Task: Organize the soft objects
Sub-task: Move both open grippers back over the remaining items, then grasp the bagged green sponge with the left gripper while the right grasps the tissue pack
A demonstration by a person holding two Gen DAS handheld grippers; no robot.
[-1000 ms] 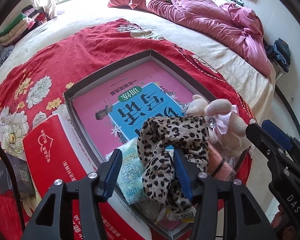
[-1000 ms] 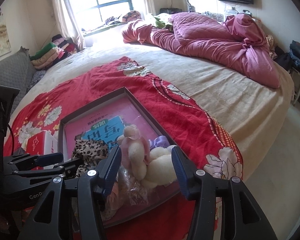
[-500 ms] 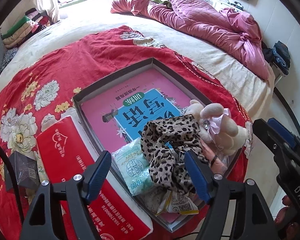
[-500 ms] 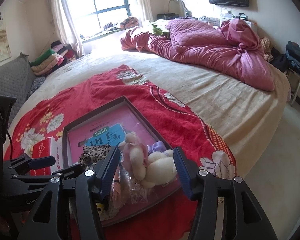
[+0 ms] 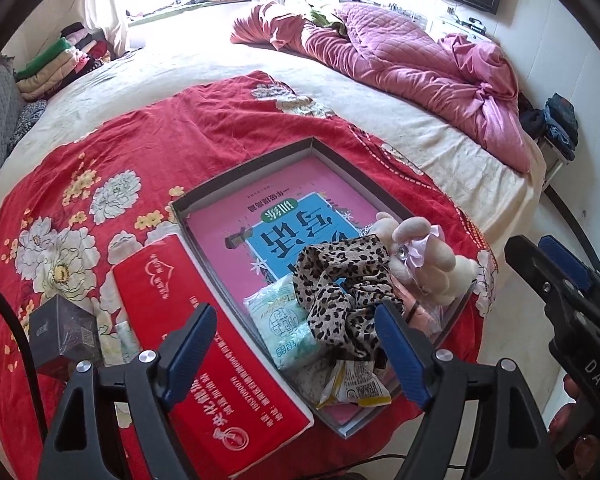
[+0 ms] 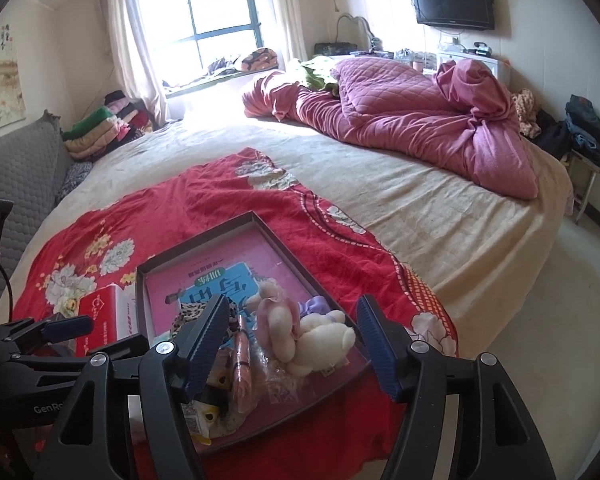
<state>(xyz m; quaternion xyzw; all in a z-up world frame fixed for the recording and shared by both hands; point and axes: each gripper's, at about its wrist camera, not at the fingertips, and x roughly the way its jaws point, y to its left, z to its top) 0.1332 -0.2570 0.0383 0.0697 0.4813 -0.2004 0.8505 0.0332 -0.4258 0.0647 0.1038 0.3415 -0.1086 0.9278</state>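
I had both grippers hovering above the near end of the shallow grey box (image 5: 236, 178) on the red floral blanket (image 5: 112, 160), and neither held anything: the left gripper (image 5: 296, 350) had just been opening and stood wide over the leopard-print fabric (image 5: 340, 280), its pads clear of it, while the right gripper (image 6: 290, 344) had likewise just spread wide with the cream plush toy (image 6: 320, 344) below and between its fingers, untouched. The soft things all lay heaped at that near end of the box, on top of the pink workbook (image 5: 260, 216): the leopard fabric draped over a pale green tissue pack (image 5: 280, 324), the plush toy just beside it against the box's right wall, a small yellow snack packet (image 5: 352, 390) at the front corner. My worry from here was the pile itself. The fabric overlapped the tissue pack and touched the plush, so a careless grab at one could have dragged its neighbour along or tipped it over the low wall. The box also sat near the bed's edge, and a snagged pull might have slid it off. The red tissue box (image 5: 204, 344) sat tight against the left wall, leaving little room there.
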